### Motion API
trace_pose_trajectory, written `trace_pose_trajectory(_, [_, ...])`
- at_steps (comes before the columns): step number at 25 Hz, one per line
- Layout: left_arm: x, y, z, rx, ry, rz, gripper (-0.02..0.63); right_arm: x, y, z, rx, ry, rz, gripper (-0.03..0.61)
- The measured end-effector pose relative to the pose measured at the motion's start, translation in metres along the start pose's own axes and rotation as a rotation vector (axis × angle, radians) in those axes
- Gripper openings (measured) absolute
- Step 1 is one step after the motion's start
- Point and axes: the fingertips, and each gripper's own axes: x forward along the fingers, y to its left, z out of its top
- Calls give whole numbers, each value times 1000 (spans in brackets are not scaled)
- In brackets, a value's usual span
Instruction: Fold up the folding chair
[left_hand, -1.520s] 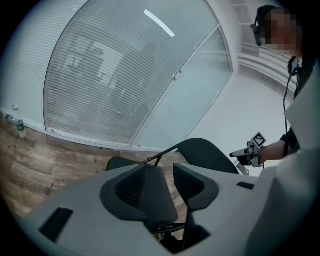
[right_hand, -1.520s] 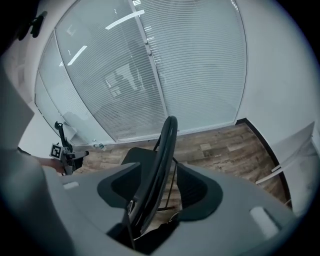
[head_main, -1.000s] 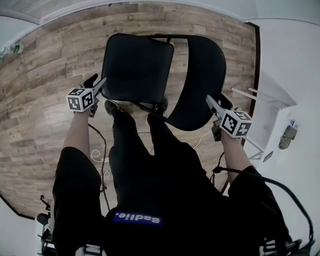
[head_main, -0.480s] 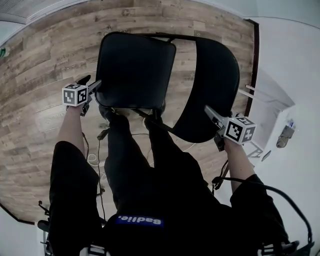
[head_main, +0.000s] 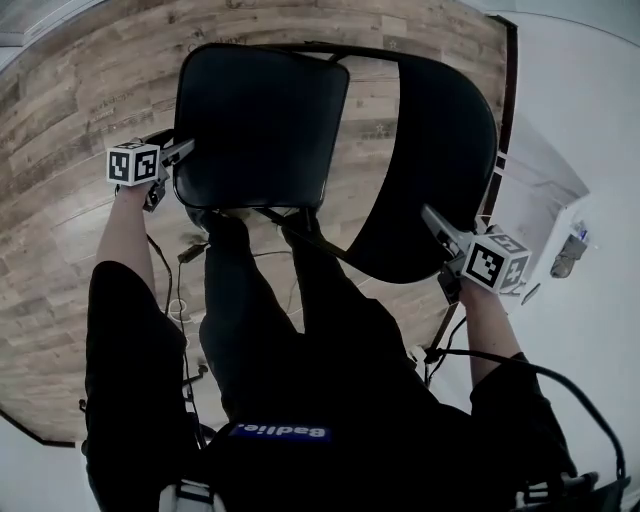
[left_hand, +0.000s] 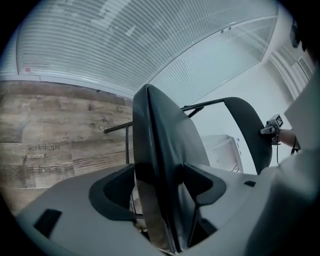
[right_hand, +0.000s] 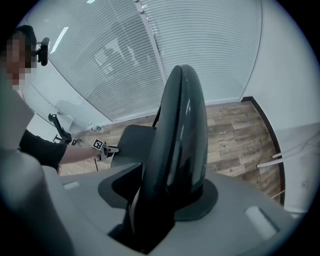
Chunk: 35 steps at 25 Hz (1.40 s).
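The black folding chair (head_main: 310, 150) stands on the wood floor (head_main: 70, 210), right in front of the person's legs (head_main: 250, 300). From the head view the seat (head_main: 262, 125) is up around 11 o'clock and the curved backrest (head_main: 445, 150) is over at 2 o'clock, with a strip of floor showing between them.

The left tool (head_main: 181, 152) is at the seat's 9 o'clock edge. In the left gripper view its jaws have just been opening and now sit spread wide. The seat's edge runs between them but isn't really squeezed.

The right tool (head_main: 436, 222) is at the backrest's 5 o'clock edge, pointing steeply down. Its jaws have just been closing, and they look clamped onto the backrest rim.

A thin cable (head_main: 170, 290) trails on the floor at about 8 o'clock of the chair.
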Motion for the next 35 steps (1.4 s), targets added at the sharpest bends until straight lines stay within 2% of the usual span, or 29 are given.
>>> trace_pose_trajectory(11, [26,-2,-22,-267,72,-392,290,3,-1,1,25,-19,30,169])
trace_pose_trajectory(15, [34,1,-24,-278,85,-441,290,4,-2,1,30,-33,43,163])
trace_pose_trajectory(19, [41,-12,-24,-320,34,-518,288,3,-2,1,38,-42,52,163])
trace_pose_trajectory(24, [48,-13,-19,-286,9,-495,279,3,-2,2,52,-46,65,130])
trace_pose_trajectory(29, [46,-14,-23,-309,7,-429,279,0,0,11,77,-59,128,72])
trace_pose_trajectory(35, [36,-34,-24,-307,-19,-409,281,-8,8,14,58,-56,124,69])
